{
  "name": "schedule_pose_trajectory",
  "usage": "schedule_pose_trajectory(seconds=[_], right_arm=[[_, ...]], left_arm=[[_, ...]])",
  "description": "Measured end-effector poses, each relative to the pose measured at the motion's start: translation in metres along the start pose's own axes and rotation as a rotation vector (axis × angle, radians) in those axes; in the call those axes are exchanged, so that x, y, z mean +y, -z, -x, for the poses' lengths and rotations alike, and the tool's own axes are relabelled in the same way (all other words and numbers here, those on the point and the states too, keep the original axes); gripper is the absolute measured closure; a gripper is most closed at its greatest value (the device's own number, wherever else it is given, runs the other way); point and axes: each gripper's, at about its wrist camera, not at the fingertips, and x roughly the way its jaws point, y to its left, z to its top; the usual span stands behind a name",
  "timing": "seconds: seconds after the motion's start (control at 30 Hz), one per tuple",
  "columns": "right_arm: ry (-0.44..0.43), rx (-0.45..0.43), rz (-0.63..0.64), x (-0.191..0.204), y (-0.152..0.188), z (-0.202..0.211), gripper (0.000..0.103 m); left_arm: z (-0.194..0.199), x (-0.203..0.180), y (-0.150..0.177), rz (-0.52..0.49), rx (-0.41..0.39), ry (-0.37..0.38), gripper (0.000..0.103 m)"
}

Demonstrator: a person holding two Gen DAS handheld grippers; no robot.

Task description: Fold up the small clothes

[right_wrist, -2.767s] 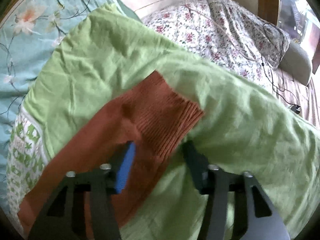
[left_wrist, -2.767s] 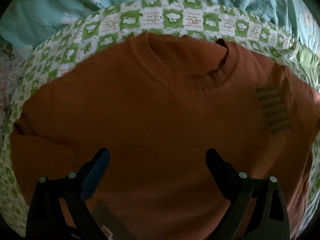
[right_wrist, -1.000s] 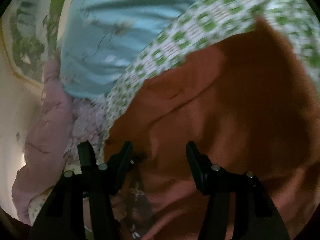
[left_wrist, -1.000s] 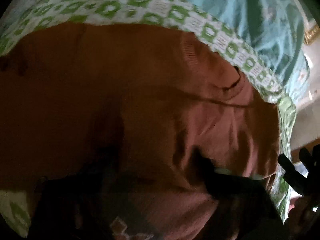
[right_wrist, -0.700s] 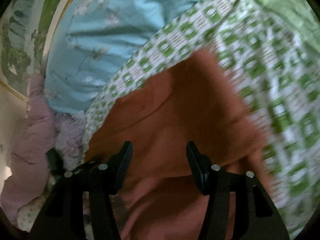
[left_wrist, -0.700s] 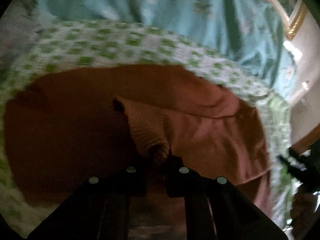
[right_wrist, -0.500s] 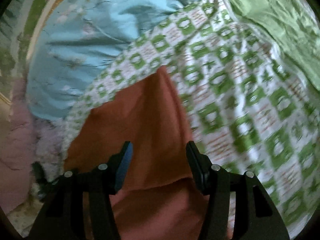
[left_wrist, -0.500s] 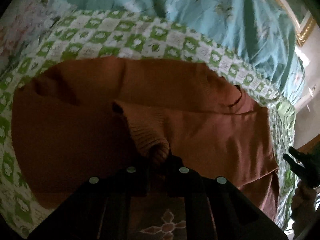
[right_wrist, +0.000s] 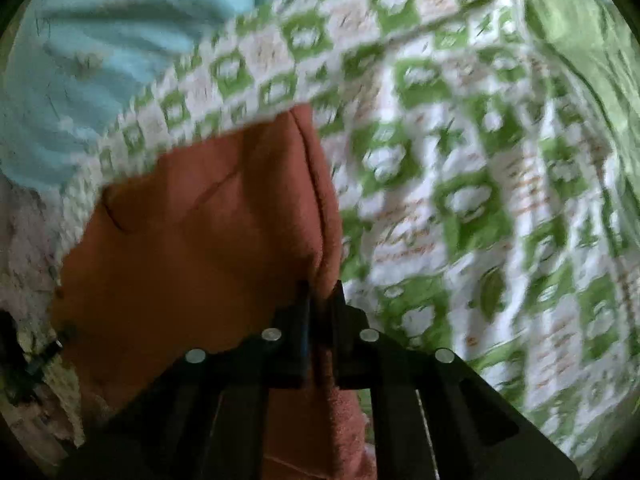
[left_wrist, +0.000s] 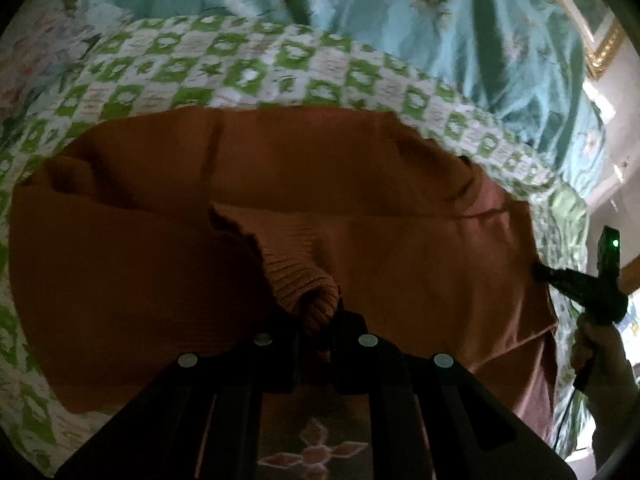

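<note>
Two grippers: sweater [left_wrist: 168,264] pinched on checked quilt [left_wrist: 248,68]
Left gripper [left_wrist: 316,322]: ribbed cuff [left_wrist: 304,284] clamped, lower centre
Right gripper [right_wrist: 318,312]: just closed on side edge, far right
Fold axis: left to right

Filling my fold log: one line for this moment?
left hand-held gripper: shut on sweater cuff | right hand-held gripper: shut on sweater edge | surface: checked blanket

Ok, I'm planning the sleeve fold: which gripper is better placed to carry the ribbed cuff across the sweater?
Left. The left gripper is already shut on the ribbed cuff, over the middle of the sweater. The right gripper, whose jaws have just closed, pinches the sweater's side edge by the checked quilt.
</note>
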Motion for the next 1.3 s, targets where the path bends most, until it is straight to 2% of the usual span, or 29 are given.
schedule_pose_trajectory(seconds=[0.13,0.17,0.2,0.27,0.37,0.43,0.5,0.57,0.67,0.77,0.9,1.07,1.13,1.2,1.23,1.27,1.3], right_arm=[[0.022,0.027,0.0,-0.008,0.001,-0.008,0.094],[0.017,0.037,-0.014,-0.009,0.001,-0.011,0.092],[0.011,0.032,-0.034,-0.01,0.001,-0.009,0.09],[-0.007,0.002,-0.061,-0.006,0.002,0.002,0.083],[-0.034,-0.064,-0.053,0.002,0.012,0.026,0.071],[-0.077,-0.075,-0.037,0.012,0.026,0.037,0.07],[-0.111,-0.057,-0.025,0.024,0.044,0.042,0.068],[-0.143,-0.033,-0.015,0.035,0.062,0.043,0.062],[-0.183,0.022,0.004,0.061,0.092,0.037,0.06],[-0.214,0.071,0.019,0.083,0.115,0.031,0.06],[-0.247,0.094,0.025,0.105,0.127,0.029,0.06],[-0.258,0.096,0.025,0.108,0.133,0.035,0.06],[-0.257,0.097,0.018,0.109,0.134,0.035,0.06],[-0.257,0.1,0.007,0.106,0.136,0.036,0.06],[-0.254,0.103,0.001,0.105,0.137,0.035,0.06],[-0.251,0.105,-0.001,0.105,0.137,0.035,0.06],[-0.249,0.107,0.0,0.105,0.137,0.035,0.06]], left_arm=[[-0.019,-0.001,0.008,-0.025,0.055,-0.089,0.089],[-0.02,0.003,0.011,-0.015,0.072,-0.102,0.082],[-0.017,0.006,0.013,-0.004,0.077,-0.1,0.075],[-0.002,0.01,0.018,0.003,0.054,-0.056,0.068],[0.022,0.016,0.028,-0.019,0.02,-0.091,0.062],[0.035,0.026,0.034,0.008,0.01,-0.09,0.057],[0.048,0.038,0.043,0.042,-0.003,-0.099,0.041],[0.059,0.045,0.05,0.045,-0.017,-0.125,0.03],[0.062,0.047,0.054,0.001,-0.015,-0.181,0.024],[0.059,0.039,0.052,-0.078,-0.016,-0.234,0.022],[0.045,0.024,0.049,-0.209,-0.013,-0.294,0.019],[0.012,0.013,0.054,-0.362,0.029,-0.409,0.015],[-0.004,0.015,0.056,-0.395,0.061,-0.452,0.015],[-0.01,0.02,0.057,-0.402,0.051,-0.461,0.013],[-0.011,0.023,0.055,-0.392,0.036,-0.455,0.015],[-0.01,0.026,0.052,-0.376,0.032,-0.442,0.026],[-0.01,0.029,0.048,-0.352,0.033,-0.412,0.047]])
